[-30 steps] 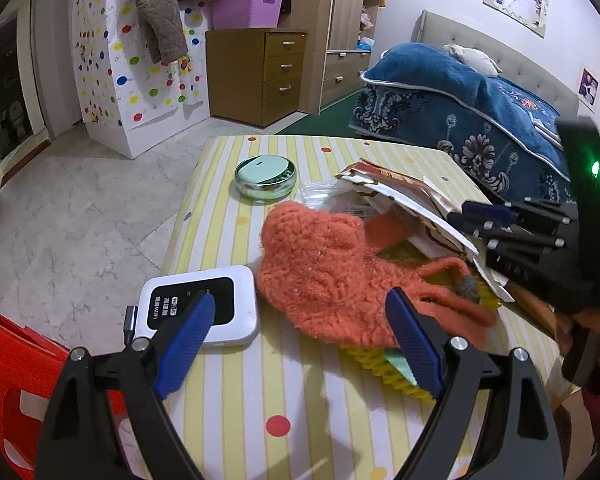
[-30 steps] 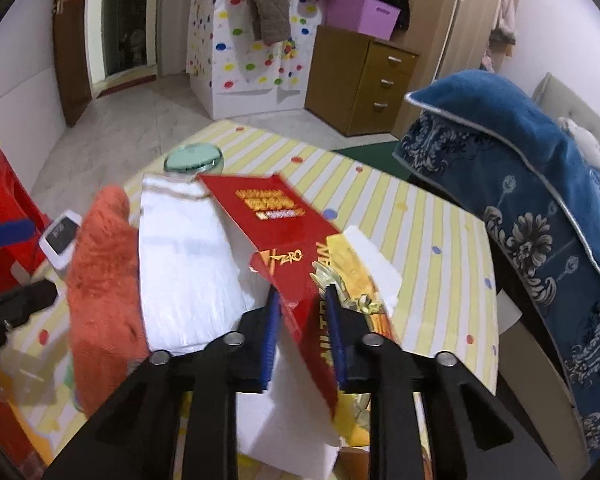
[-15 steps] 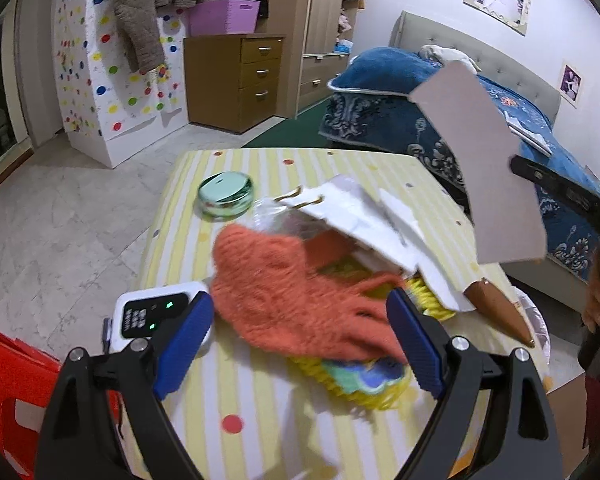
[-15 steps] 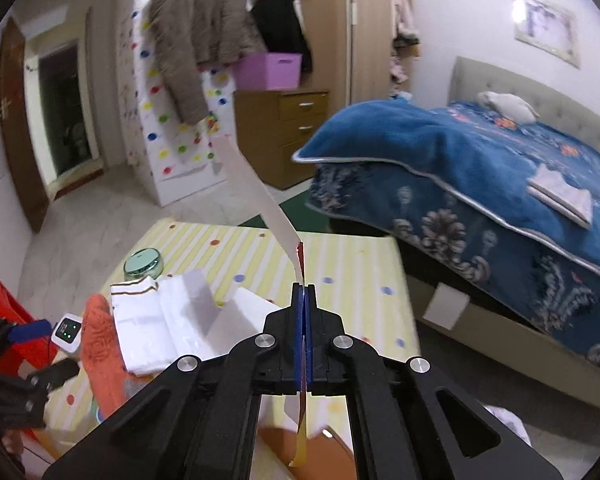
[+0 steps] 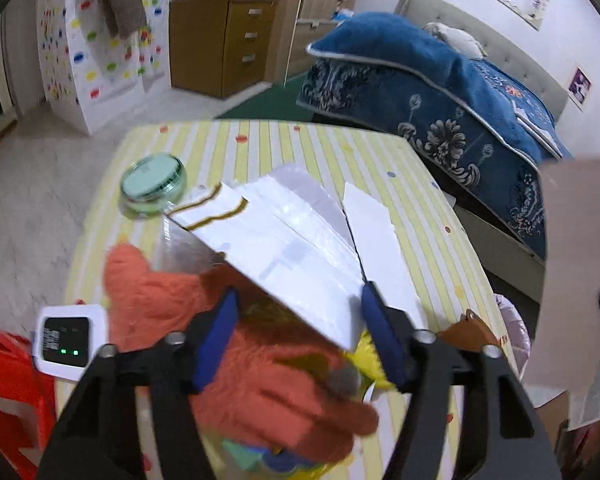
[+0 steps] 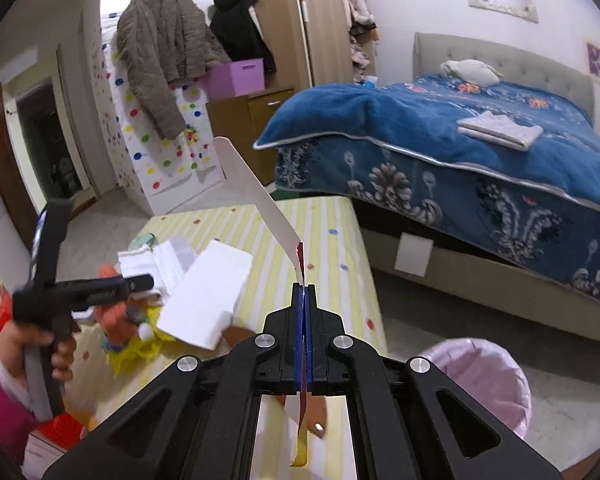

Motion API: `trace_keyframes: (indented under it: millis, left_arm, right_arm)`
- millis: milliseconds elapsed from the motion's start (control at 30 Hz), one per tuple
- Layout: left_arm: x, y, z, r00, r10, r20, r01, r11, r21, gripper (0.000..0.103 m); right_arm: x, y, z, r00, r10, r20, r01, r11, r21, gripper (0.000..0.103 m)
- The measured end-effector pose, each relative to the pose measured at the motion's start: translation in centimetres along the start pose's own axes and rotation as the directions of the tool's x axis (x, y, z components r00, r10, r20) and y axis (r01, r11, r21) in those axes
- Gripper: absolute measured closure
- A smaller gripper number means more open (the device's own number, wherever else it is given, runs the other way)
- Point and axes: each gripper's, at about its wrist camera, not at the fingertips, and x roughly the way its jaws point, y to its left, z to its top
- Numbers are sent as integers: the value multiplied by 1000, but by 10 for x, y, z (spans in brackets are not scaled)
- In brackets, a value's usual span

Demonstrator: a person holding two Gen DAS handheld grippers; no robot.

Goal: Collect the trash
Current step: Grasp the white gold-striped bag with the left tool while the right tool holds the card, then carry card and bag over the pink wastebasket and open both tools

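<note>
The right gripper [image 6: 303, 308] is pressed together on a flattened cardboard package [image 6: 260, 196], held edge-on above the table's right edge. Below it, on the floor, stands a bin with a pink liner [image 6: 482, 380]. The left gripper [image 5: 296, 328] has its fingers spread apart over the near part of the striped, dotted table [image 5: 260, 148], around an orange knitted glove [image 5: 236, 352] and the corner of a white paper bag [image 5: 284, 244]. A round green tin [image 5: 154, 184] sits toward the far left corner, a white pocket router [image 5: 70, 340] at the left edge. Behind are a bed with a blue blanket [image 6: 460, 136], a wooden dresser [image 5: 224, 44] and hanging jackets [image 6: 164, 52].
</note>
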Motion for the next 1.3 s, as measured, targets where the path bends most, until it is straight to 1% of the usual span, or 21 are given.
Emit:
trace_keyframes:
  millis: [33, 67, 100, 133, 200, 267, 333, 400, 467, 567, 667, 767, 867, 933, 1100, 1200, 1300]
  left_arm:
    - [4, -1, 0, 1000, -1, -12, 1, 1000, -7, 69]
    - [5, -2, 0, 1000, 1, -17, -1, 1000, -11, 79]
    - [3, -3, 1, 1000, -5, -14, 5, 1000, -9, 99]
    - [-1, -6, 1, 1000, -8, 0, 8, 1000, 2, 102]
    - [-17, -13, 2, 998, 4, 57, -7, 999, 49, 103]
    - [-38, -20, 3, 993, 2, 116, -13, 996, 94, 103]
    - [-64, -27, 5, 983, -6, 182, -18, 991, 133, 103]
    - [-89, -35, 7, 972, -28, 231, -13, 984, 176, 103]
    - [-110, -45, 8, 965, -60, 254, 2, 975, 223, 103]
    - [-130, -69, -2, 961, -100, 259, 15, 950, 313, 103]
    - [-139, -97, -21, 960, -152, 235, 47, 916, 399, 103]
    - [-142, -135, -41, 957, -215, 197, 95, 869, 486, 103]
    - [-137, -166, -56, 953, -255, 165, 126, 827, 549, 103]
    - [-128, -189, -67, 949, -288, 126, 164, 795, 584, 103]
    - [-98, -243, -91, 940, -339, 30, 243, 730, 639, 103]
    - [-79, -272, -108, 935, -353, -18, 274, 691, 669, 103]
    - [-59, -296, -120, 934, -350, -73, 301, 659, 689, 103]
  right_arm:
    - [-2, -2, -3, 1000, 3, -4, -3, 1000, 7, 103]
    - [-3, -5, -6, 1000, 7, -7, -7, 1000, 14, 103]
    - [-5, -6, -8, 1000, 9, -8, -9, 1000, 20, 103]
    - [-7, -8, -10, 1000, 14, -5, -13, 1000, 27, 103]
    - [-12, -8, -12, 1000, 21, 8, -22, 999, 36, 103]
    - [-18, -10, -13, 999, 34, 31, -36, 998, 48, 103]
    - [-25, -9, -12, 998, 43, 54, -46, 997, 58, 103]
    - [-32, -10, -10, 996, 48, 70, -52, 997, 63, 103]
    - [-41, -10, -9, 995, 52, 87, -58, 996, 72, 103]
    - [-55, -15, -11, 994, 39, 105, -49, 995, 86, 103]
    - [-69, -27, -18, 994, 10, 112, -22, 994, 105, 103]
    - [-83, -44, -28, 993, -41, 111, 27, 991, 127, 103]
    - [-96, -69, -42, 990, -102, 99, 84, 982, 170, 103]
    - [-104, -88, -54, 986, -145, 83, 126, 970, 208, 103]
    - [-114, -127, -86, 973, -228, 27, 211, 936, 281, 103]
    - [-115, -147, -102, 964, -265, -12, 255, 914, 317, 103]
    - [-109, -165, -113, 958, -282, -48, 280, 893, 352, 103]
